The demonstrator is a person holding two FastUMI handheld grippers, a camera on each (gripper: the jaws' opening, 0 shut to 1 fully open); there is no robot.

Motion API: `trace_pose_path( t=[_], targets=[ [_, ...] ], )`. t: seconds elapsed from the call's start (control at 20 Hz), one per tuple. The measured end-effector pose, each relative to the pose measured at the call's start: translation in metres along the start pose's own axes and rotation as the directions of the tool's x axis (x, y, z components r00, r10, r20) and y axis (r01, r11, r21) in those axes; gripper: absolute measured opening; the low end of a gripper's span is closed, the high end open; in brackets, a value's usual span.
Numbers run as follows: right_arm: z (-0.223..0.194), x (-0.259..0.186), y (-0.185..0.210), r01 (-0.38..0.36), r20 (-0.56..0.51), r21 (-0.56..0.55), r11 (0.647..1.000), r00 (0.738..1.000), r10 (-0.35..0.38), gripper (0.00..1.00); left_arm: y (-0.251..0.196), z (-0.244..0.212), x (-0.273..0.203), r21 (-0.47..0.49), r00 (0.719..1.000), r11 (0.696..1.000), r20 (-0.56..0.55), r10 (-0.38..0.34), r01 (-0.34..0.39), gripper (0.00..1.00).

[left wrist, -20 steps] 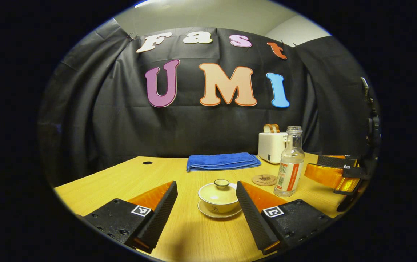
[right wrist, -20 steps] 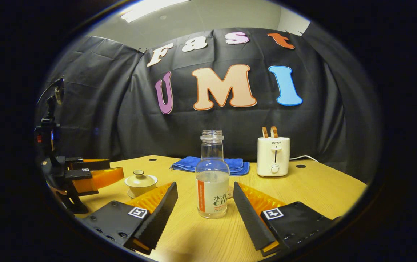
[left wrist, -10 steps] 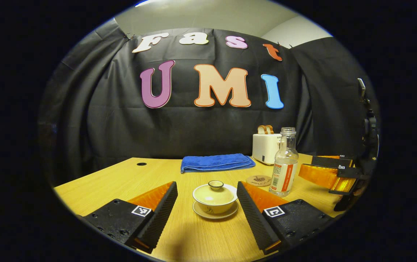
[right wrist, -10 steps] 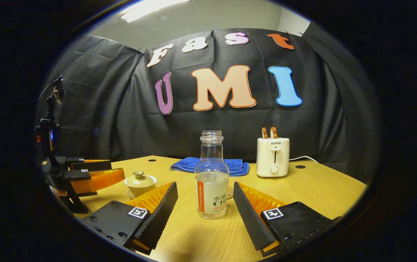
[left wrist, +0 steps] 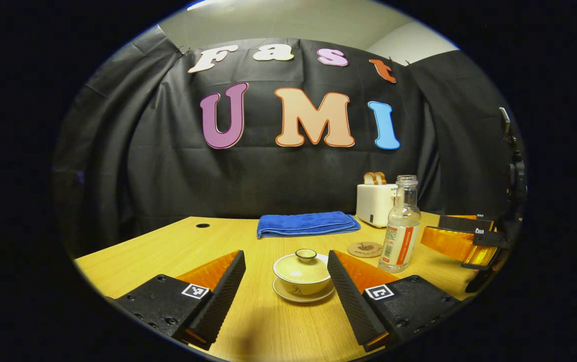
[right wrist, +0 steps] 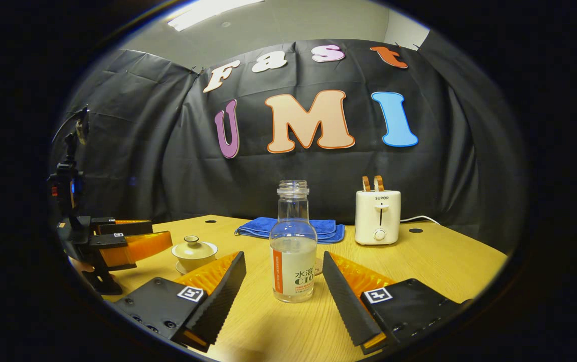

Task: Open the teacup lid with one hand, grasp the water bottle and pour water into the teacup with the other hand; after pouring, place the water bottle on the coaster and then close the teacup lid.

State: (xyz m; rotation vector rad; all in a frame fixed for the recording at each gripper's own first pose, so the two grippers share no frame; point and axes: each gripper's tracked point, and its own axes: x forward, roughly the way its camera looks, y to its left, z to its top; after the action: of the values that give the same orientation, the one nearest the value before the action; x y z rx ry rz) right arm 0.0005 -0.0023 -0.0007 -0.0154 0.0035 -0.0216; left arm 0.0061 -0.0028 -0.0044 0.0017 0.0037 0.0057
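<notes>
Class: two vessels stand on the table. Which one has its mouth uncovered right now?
The water bottle: its neck has no cap, so the mouth is uncovered. The teacup on its saucer has its lid seated on top, knob up.

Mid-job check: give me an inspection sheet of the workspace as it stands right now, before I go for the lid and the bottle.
Surface: wooden table, two round holes near the back edge.
Job's things: teacup on its saucer, lid on; water bottle upright, uncapped, partly filled; coaster bare, beside the bottle.
Clutter: folded blue towel; toaster with two slices in it.
Grippers: left gripper open, teacup between its fingers, untouched; right gripper open, straddling the bottle, untouched.
Cables: white cord behind the toaster.
Surroundings: black cloth wall.
</notes>
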Motion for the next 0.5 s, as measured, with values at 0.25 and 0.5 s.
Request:
trace_pose_path(
  t=[0.25,0.5],
  targets=[
    [0.0,0.0,0.001,0.0,0.0,0.0,1.0,1.0,0.0,0.98,-0.004,-0.001,0.003,0.001,1.0,1.0,-0.001,-0.013,0.013,0.96],
    [0.0,0.0,0.001,-0.004,0.0,0.0,1.0,1.0,0.004,0.98,-0.007,-0.005,0.016,0.004,0.999,1.0,-0.026,-0.029,0.029,0.96]
  ],
)
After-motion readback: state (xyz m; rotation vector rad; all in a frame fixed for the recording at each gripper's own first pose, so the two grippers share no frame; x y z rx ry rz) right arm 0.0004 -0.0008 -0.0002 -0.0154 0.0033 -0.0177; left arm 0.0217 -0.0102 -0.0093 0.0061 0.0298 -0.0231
